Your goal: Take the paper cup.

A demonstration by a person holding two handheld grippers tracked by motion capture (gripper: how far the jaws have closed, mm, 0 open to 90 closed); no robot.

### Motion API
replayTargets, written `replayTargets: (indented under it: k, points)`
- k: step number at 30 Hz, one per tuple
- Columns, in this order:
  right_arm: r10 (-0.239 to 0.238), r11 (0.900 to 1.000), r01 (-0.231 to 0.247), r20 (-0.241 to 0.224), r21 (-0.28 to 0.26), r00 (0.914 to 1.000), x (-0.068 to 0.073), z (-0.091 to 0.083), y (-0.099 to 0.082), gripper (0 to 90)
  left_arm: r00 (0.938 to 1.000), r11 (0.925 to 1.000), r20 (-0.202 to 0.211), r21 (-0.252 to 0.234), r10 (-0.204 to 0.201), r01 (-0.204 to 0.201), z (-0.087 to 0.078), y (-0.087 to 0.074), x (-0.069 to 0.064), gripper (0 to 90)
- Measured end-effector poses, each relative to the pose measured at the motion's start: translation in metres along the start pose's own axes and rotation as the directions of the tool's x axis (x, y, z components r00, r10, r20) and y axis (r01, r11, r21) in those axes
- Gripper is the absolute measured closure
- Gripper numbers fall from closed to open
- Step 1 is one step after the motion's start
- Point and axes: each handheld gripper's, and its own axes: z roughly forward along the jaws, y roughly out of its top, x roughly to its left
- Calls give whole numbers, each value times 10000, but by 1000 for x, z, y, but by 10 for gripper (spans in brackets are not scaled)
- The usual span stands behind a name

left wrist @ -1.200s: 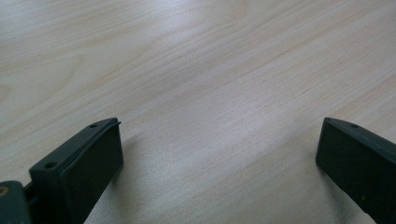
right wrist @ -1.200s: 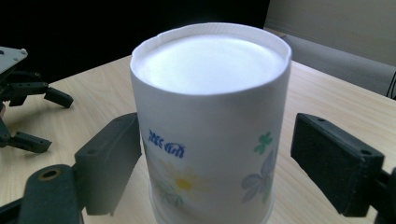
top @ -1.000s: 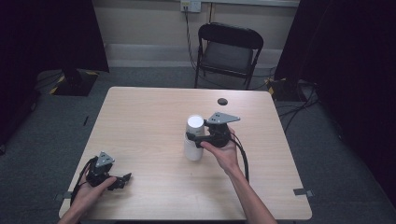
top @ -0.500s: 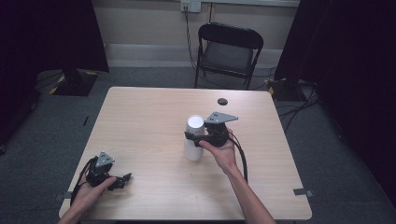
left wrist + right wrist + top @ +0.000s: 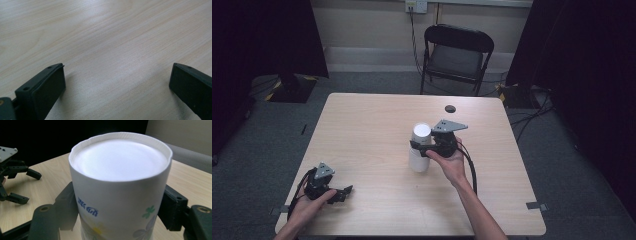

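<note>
A white paper cup (image 5: 421, 134) with a flower print stands upside down near the middle of the table (image 5: 362, 125), as the top of a short stack. In the right gripper view the cup (image 5: 120, 167) sits between both black pads. My right gripper (image 5: 418, 147) (image 5: 118, 213) has just been closing and its pads now press the cup's sides from the right. My left gripper (image 5: 343, 193) rests low at the table's near left corner. Its jaws (image 5: 117, 85) stand wide open over bare wood. It also appears far left as the left gripper (image 5: 15, 182).
A small dark round thing (image 5: 450, 108) lies near the table's far edge. A black folding chair (image 5: 457, 55) stands beyond the table. The right gripper's cable (image 5: 472, 170) trails along the forearm. Dark curtains hang on both sides.
The right gripper's jaws have drawn in against the cup. Both hands and the cup have kept their places.
</note>
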Motion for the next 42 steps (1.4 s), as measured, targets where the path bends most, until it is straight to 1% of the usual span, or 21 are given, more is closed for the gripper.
replayTargets:
  k: [8,12,15,16,26,28,30,34,39,40,41,42]
  points:
    - [-64,9999,65,50,-160,10000,1,-3,7,294,10000,10000,-1,0,0,0,0,0,0,0]
    - [-13,9996,13,-7,-283,10000,0,-6,10,298,10000,10000,0,-2,0,0,0,0,0,0]
    - [16,9997,-16,-2,-255,10000,0,-6,11,300,10000,10000,0,1,4,-4,0,0,0,0]
    - [25,9994,-26,-33,-348,10000,0,-7,12,302,10000,10000,-1,0,3,-3,0,0,0,0]
    - [-14,9988,9,-95,-494,10000,1,-11,21,309,10000,10000,-10,-6,1,-1,0,0,0,0]
    - [-14,9986,12,-42,-522,10000,1,-12,22,310,10000,10000,-10,-5,1,-1,0,0,0,0]
    - [43,9978,-42,24,-669,10000,1,-15,23,314,10000,10000,-6,0,3,-3,0,0,0,0]
    - [149,9964,-148,2,-829,9999,-1,-18,24,317,10000,10000,-9,-4,3,-3,0,0,0,1]
    - [196,9958,-197,-17,-891,9998,-1,-20,25,320,10000,10000,-8,-6,1,-1,0,0,0,0]
    - [319,9963,-319,-13,-796,9995,-1,-21,26,322,10000,10000,-9,-5,-1,1,0,0,0,0]
    - [319,9963,-319,-13,-796,9995,-1,-21,26,322,10000,10000,-9,-5,-1,1,0,0,0,0]
    - [421,9952,-426,-76,-876,9991,-2,-22,28,324,10000,10000,-10,-5,2,-2,0,0,0,0]
